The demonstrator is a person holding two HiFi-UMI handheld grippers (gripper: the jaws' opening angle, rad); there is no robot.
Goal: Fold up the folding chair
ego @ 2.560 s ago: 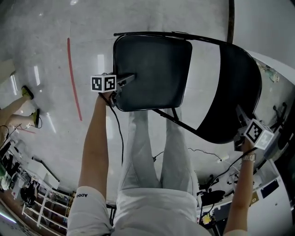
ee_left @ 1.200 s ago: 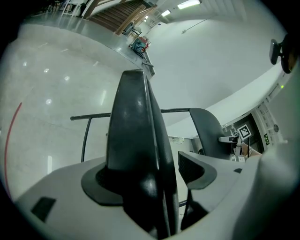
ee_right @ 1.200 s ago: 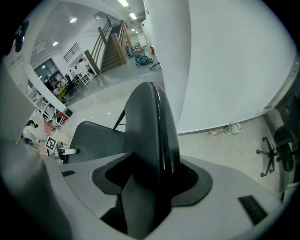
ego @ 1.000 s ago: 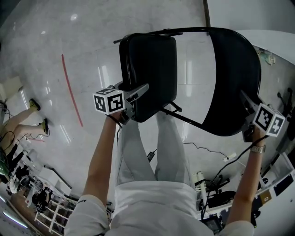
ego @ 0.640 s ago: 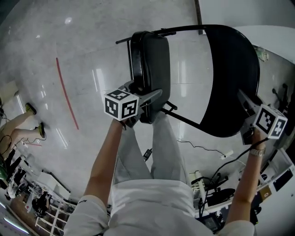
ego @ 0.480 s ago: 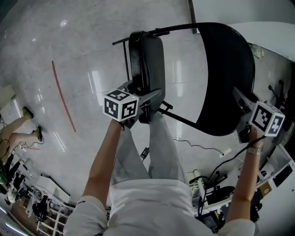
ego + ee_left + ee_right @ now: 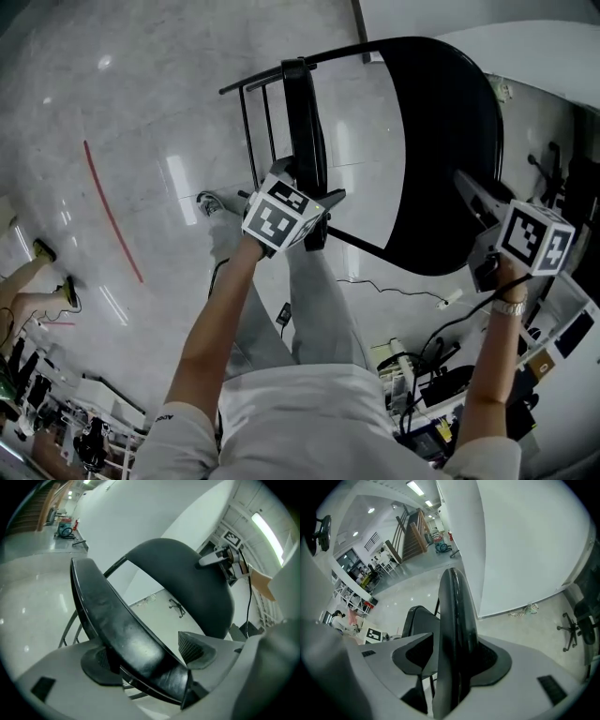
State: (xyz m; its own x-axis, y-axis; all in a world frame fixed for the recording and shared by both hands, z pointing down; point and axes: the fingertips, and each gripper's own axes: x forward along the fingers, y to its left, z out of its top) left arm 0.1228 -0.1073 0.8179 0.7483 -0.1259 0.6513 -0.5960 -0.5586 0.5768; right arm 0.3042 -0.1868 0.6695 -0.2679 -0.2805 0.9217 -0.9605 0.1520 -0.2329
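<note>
The black folding chair stands in front of me. Its seat (image 7: 307,122) is tipped up and shows edge-on in the head view, close to the wide black backrest (image 7: 441,150). My left gripper (image 7: 309,202) is shut on the seat's front edge. In the left gripper view the seat (image 7: 117,620) runs slantwise between the jaws of the left gripper (image 7: 147,654), against the left pad (image 7: 98,660). My right gripper (image 7: 473,211) is shut on the backrest's side edge. In the right gripper view that edge (image 7: 454,616) sits pinched between both pads of the right gripper (image 7: 454,659).
The chair's thin metal legs (image 7: 248,122) stand on glossy grey floor with a red line (image 7: 108,211). My own legs are under the chair. Cables and a power strip (image 7: 412,366) lie at the lower right. Another person's feet (image 7: 37,253) show at the far left.
The seat has swung up from nearly flat to edge-on beside the backrest. My left gripper moved right with it and rolled over. The right gripper kept its hold and rose slightly.
</note>
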